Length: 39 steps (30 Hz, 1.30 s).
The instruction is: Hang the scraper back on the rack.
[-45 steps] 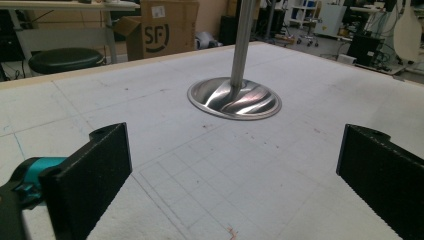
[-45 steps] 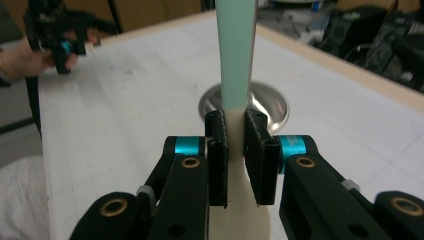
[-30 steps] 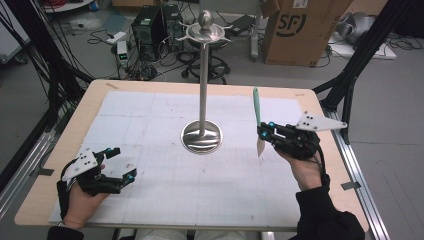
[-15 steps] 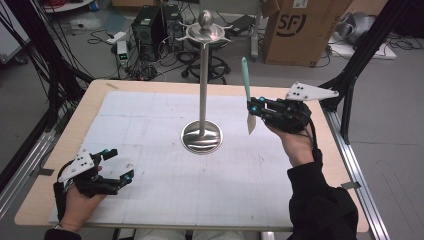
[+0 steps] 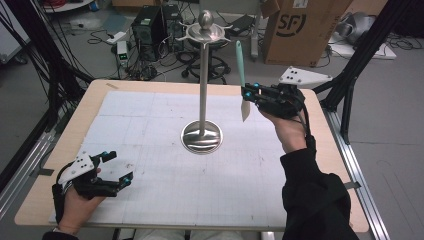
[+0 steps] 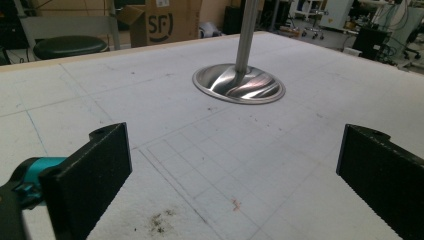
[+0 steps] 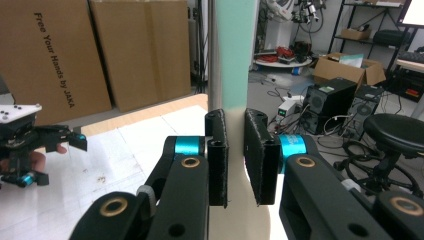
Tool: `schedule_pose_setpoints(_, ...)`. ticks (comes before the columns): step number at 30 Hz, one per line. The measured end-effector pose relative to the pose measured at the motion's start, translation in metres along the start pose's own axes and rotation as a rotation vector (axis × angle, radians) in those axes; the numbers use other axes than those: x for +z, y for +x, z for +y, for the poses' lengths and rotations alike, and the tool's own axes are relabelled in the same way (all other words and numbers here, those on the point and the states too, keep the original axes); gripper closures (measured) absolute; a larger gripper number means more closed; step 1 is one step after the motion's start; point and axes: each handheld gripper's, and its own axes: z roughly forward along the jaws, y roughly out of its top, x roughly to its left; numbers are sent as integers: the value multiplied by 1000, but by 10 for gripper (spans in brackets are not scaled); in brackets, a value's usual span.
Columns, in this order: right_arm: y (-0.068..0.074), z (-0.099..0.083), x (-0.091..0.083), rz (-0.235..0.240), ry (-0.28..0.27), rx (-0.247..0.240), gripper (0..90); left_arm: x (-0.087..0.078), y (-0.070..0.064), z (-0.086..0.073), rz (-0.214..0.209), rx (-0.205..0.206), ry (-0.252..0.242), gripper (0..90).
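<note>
High view, table: a wooden table [image 5: 100, 95] carries a white gridded mat [image 5: 150, 130].
High view, stand: a tall metal stand [image 5: 202, 90] is on the mat near the middle, with a round base and a knobbed disc on top.
High view, right gripper: the right gripper [image 5: 248, 95] is raised over the far right part of the table, just right of the stand's pole, and its jaws pinch a spatula.
High view, spatula: the spatula [image 5: 242, 80] is upright in the air, mint handle up and pale blade down, apart from the pole.
High view, left gripper: the left gripper [image 5: 117, 167] is low over the near left corner of the mat, jaws spread with nothing between them.
Left gripper view, jaws: the two black jaws stand wide apart at the left and right edges.
Left gripper view, stand: the shiny base [image 6: 239, 85] is farther off on the mat, with the pole going up from it.
Right gripper view, jaws: the pads [image 7: 217, 157] are pressed on the spatula [image 7: 235, 60] where handle meets blade.
Right gripper view, left gripper: it [image 7: 30, 145] appears far off at the left edge.
Right gripper view, background: cardboard boxes [image 7: 100, 50] are behind the table.
</note>
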Motion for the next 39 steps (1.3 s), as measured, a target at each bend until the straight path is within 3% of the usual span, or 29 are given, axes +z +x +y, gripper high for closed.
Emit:
schedule_pose_setpoints(24, -3, 4, 16, 9, -1, 14, 810, -10, 1, -2, 19, -6, -9, 17)
schedule_pose_setpoints(39, -1, 3, 31, 4, 31, 8, 809, -11, 1, -2, 20, -7, -6, 17)
